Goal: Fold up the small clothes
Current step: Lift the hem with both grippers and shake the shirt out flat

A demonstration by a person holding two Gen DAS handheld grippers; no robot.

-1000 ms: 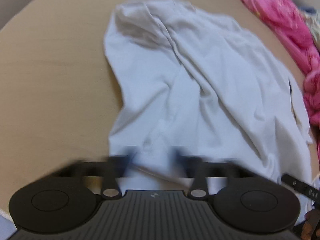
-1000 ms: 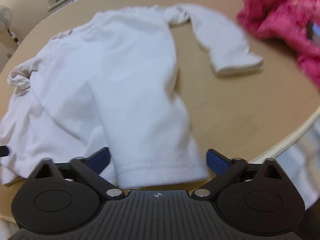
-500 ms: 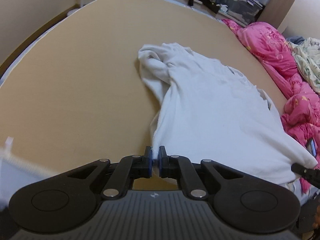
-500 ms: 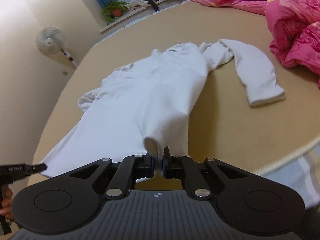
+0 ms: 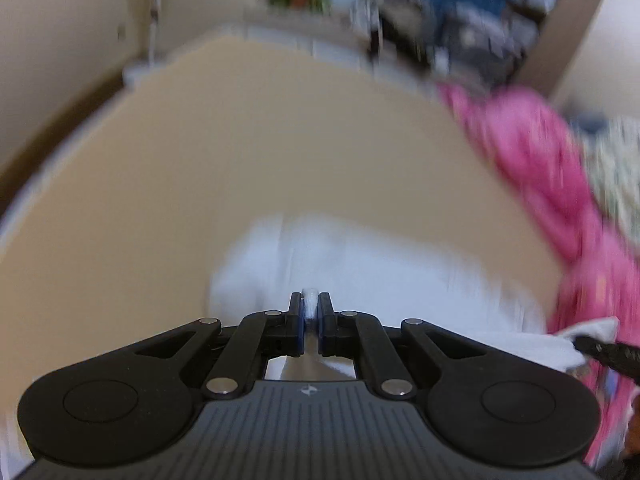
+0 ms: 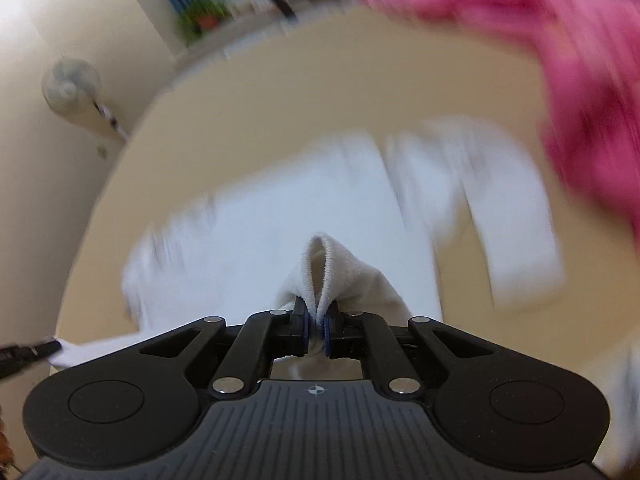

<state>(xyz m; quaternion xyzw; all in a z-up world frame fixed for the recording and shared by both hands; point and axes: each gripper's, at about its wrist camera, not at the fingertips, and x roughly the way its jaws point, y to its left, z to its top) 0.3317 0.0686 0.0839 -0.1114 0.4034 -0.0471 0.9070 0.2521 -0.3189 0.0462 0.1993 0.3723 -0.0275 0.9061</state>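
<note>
A white long-sleeved top (image 6: 304, 216) hangs by its hem over the tan bed surface (image 6: 360, 92), blurred by motion. My right gripper (image 6: 316, 320) is shut on a pinched loop of the hem (image 6: 318, 264). In the left wrist view the same white top (image 5: 380, 264) trails below, and my left gripper (image 5: 310, 316) is shut on a bit of its white cloth. The right gripper's tip (image 5: 604, 352) shows at the right edge, holding a corner. One sleeve (image 6: 508, 216) lies out to the right on the bed.
A heap of pink bedding (image 6: 560, 40) lies along the bed's right side, also pink bedding (image 5: 552, 168) in the left wrist view. A standing fan (image 6: 70, 84) and a potted plant (image 6: 204, 16) stand beyond the bed by the wall. Cluttered shelves (image 5: 460, 28) sit at the back.
Both grippers have closed on the top's hem and risen, lifting it off the bed. The views now tilt up toward the room, and the top hangs between the two grippers.
</note>
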